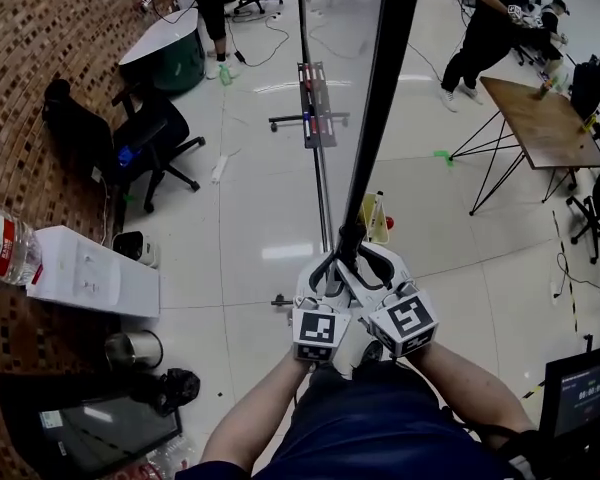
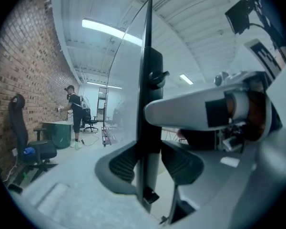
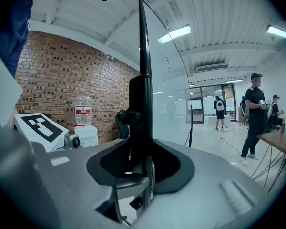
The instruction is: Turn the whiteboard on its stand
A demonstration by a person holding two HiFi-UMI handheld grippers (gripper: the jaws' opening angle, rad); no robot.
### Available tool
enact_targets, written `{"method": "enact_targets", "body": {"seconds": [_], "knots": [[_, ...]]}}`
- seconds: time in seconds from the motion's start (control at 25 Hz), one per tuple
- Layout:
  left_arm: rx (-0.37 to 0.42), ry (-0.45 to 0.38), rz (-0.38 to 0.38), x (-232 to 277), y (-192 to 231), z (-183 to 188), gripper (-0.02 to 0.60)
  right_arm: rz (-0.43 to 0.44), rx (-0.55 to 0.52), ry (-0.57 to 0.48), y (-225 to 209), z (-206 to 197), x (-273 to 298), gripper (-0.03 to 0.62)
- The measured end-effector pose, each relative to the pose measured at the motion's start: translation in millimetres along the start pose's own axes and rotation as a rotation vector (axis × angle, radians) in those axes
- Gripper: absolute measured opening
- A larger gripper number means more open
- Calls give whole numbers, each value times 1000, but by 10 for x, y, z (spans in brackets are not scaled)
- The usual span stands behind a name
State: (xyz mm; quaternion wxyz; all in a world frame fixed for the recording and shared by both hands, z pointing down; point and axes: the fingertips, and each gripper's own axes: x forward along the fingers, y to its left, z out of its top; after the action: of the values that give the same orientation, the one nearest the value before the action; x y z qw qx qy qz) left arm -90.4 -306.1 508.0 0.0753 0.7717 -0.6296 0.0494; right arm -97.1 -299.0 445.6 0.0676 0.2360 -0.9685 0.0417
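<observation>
Inside left tongs and right tongs, whiteboard edge sits clamped.

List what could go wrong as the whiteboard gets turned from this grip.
The left gripper and the right gripper pinch the whiteboard only at its thin edge, close together, so it might slip free mid-turn. The swinging board could reach the office chair on one side or the wooden table on the other.

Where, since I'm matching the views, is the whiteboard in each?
Head view: whiteboard edge-on, top centre down to middle.
Left gripper view: upright dark edge, centre.
Right gripper view: upright dark edge, centre.
Shared landmark: brick wall, left in all three.
</observation>
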Motion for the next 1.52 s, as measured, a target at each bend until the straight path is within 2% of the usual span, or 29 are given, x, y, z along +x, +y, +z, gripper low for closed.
{"method": "enact_targets", "body": {"seconds": [0.36,0.72,1.0,1.16,1.4,1.52], "knots": [[-12,48,20,-512,-125,-29,163,33,-15,12,473,-47,-254,146],[-13,104,85,-965,-204,-161,166,66,-36,-11,890,-181,-460,141],[-22,95,97,-1147,-281,-212,167,92,-32,-1,1046,-223,-588,140],[-23,81,78,-1264,-364,-268,166,96,-24,2,1136,-243,-718,138],[3,51,-33,-1497,-648,-319,161,49,-23,8,1274,-261,-1040,141],[5,23,-59,-1662,-705,-348,161,47,-22,14,1429,-268,-1154,142]]}}
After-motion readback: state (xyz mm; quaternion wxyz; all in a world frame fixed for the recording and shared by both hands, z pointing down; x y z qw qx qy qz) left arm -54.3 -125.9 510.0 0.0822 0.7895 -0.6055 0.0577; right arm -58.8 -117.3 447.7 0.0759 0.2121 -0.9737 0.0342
